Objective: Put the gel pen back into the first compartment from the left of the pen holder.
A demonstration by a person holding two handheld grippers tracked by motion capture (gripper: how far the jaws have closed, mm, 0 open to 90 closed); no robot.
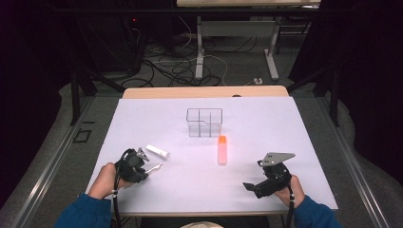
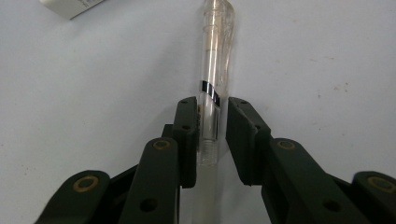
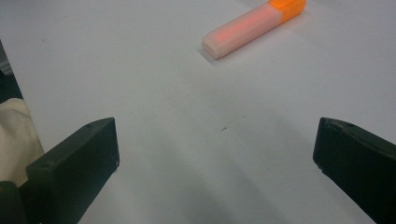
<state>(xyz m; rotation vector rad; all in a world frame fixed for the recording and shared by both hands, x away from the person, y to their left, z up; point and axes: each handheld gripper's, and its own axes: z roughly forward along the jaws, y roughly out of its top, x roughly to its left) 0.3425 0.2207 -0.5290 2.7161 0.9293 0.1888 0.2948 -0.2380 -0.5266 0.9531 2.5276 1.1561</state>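
Left hand-held gripper nearly pinching the clear pen — right hand-held gripper gapes over bare table.

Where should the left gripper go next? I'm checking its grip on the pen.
Probably nowhere: close the last bit first. The left gripper straddles the clear pen on the table; one jaw touches the barrel, while a gap shows at the other. Then lift.
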